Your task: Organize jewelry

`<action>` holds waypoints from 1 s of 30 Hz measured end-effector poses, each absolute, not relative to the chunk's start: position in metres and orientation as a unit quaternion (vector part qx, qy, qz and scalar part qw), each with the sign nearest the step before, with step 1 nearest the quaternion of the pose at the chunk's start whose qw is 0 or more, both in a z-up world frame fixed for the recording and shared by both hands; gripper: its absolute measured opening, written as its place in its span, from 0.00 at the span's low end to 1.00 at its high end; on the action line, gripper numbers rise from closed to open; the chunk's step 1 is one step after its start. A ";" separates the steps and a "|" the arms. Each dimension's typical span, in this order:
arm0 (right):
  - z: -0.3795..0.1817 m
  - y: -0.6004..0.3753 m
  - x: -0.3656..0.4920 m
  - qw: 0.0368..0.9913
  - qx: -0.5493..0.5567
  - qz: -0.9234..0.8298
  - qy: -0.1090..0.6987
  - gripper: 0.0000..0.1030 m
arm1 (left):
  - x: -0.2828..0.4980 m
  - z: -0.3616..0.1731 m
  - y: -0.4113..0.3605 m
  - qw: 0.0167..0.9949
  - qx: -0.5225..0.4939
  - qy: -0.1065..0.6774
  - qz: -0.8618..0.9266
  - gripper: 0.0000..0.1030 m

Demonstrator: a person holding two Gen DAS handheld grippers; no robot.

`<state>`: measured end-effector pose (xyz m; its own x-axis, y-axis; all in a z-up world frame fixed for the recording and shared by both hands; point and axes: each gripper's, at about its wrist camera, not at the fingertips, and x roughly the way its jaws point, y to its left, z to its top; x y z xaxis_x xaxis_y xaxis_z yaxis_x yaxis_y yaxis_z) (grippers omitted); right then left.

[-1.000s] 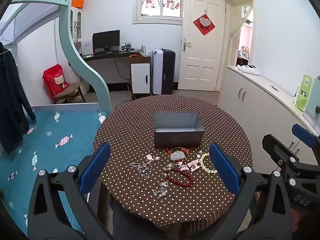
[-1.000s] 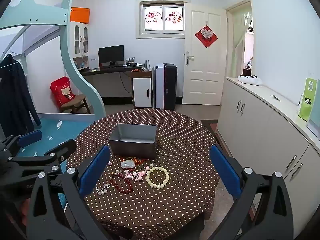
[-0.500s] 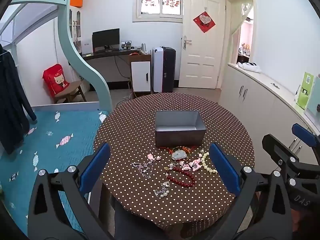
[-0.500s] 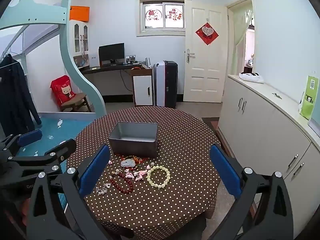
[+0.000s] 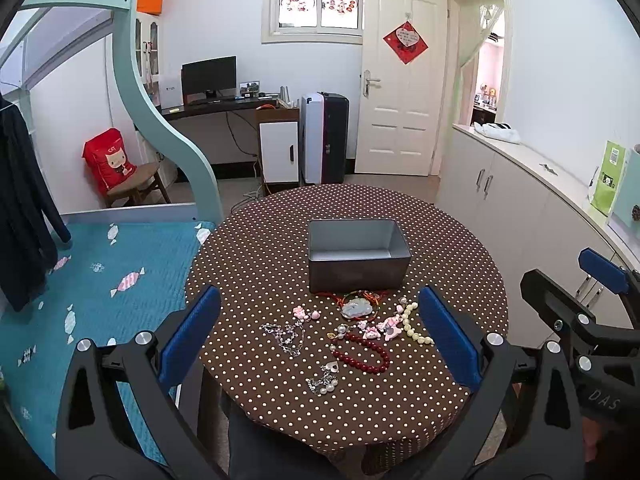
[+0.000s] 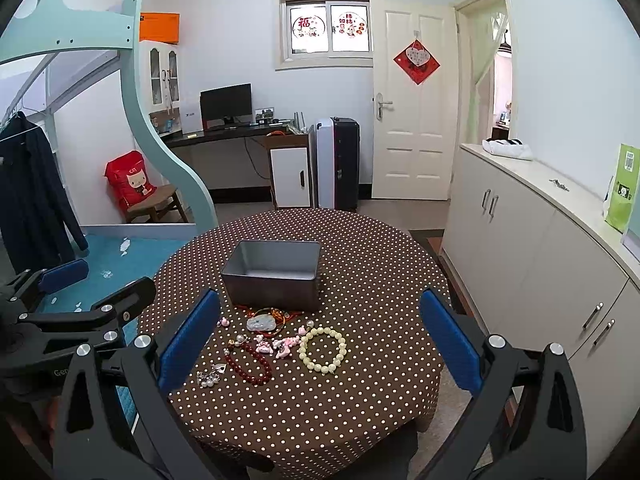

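Left wrist view: your left gripper (image 5: 319, 334) hangs above the near edge of the table, jaws spread wide, nothing between the blue pads (image 5: 191, 334)
Right wrist view: your right gripper (image 6: 319, 336) is also high over the near edge, jaws wide and empty; your left one shows at the left edge of this view
Table (image 5: 256, 248): round, covered by a brown cloth with small white dots that drapes over the rim
Tin (image 5: 357, 254): rectangular grey metal box, open top, plain smooth walls, inside looks empty; it sits past the jewelry, near the table's middle
Jewelry: you have it all loose on the cloth, just in front of the tin
Pendant (image 5: 356, 309): pale grey-blue stone, irregular flat shape, on red and orange cord, closest to the tin
Red bracelet (image 5: 362, 354): dark red round beads in an open loop
Cream bracelet (image 6: 322, 349): ring of pale glossy beads, lying rightmost
Pink charms (image 5: 380, 326): small pink and white pieces between the red and cream bracelets
Silver chain (image 5: 285, 335): fine tangled links, lying leftmost
Pearl piece (image 5: 324, 380): small white beads with a silver heart, nearest to you
Writing: "DAS" in pale letters on the black body of your right gripper, seen in the left wrist view; red paper cut-outs with Chinese characters on the window (image 5: 318, 4)
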<state>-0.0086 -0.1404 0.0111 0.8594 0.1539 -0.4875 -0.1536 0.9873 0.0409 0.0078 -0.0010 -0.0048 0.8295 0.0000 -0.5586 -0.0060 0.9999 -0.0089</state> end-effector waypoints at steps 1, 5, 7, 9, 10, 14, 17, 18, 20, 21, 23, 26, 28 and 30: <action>0.010 -0.141 -0.008 0.964 0.001 0.079 0.254 0.93 | 0.008 -0.005 -0.001 0.956 -0.005 0.293 0.002 0.95; 0.009 -0.140 -0.007 0.963 0.000 0.077 0.258 0.93 | 0.009 -0.006 -0.002 0.955 -0.003 0.296 0.006 0.95; 0.008 -0.141 -0.007 0.963 0.002 0.078 0.260 0.93 | 0.010 -0.007 -0.003 0.955 -0.003 0.297 0.005 0.95; 0.008 -0.141 -0.007 0.962 0.004 0.078 0.261 0.93 | 0.010 -0.008 -0.003 0.955 -0.003 0.298 0.002 0.95; 0.009 -0.142 -0.008 0.962 0.005 0.078 0.261 0.93 | 0.010 -0.008 -0.003 0.955 -0.003 0.298 0.001 0.95; 0.008 -0.144 -0.009 0.961 0.005 0.079 0.265 0.93 | 0.011 -0.009 -0.005 0.954 0.002 0.301 -0.006 0.95; 0.008 -0.144 -0.009 0.961 0.004 0.078 0.267 0.93 | 0.013 -0.010 -0.008 0.953 0.008 0.301 -0.006 0.95; 0.008 -0.144 -0.009 0.961 0.004 0.078 0.267 0.93 | 0.013 -0.010 -0.009 0.953 0.009 0.302 -0.006 0.95; 0.008 -0.145 -0.009 0.960 0.008 0.079 0.267 0.93 | 0.014 -0.010 -0.010 0.953 0.009 0.301 -0.006 0.95; 0.009 -0.145 -0.009 0.960 0.008 0.080 0.267 0.93 | 0.014 -0.009 -0.010 0.954 0.008 0.301 -0.006 0.95; 0.010 -0.146 -0.010 0.960 0.011 0.082 0.266 0.93 | 0.014 -0.010 -0.009 0.954 0.006 0.300 -0.006 0.95; 0.008 -0.146 -0.009 0.960 0.014 0.085 0.268 0.93 | 0.014 -0.011 -0.008 0.953 0.005 0.303 -0.004 0.95; 0.006 -0.147 -0.008 0.958 0.016 0.088 0.271 0.93 | 0.014 -0.012 -0.008 0.952 0.006 0.305 -0.002 0.95; 0.005 -0.147 -0.006 0.957 0.020 0.091 0.275 0.93 | 0.015 -0.012 -0.007 0.952 0.005 0.307 0.000 0.95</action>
<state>-0.0064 -0.1467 0.0052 0.8326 0.1849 -0.5221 -0.1634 0.9827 0.0874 0.0149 -0.0073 -0.0124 0.8110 0.0031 -0.5850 0.0036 0.9999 0.0102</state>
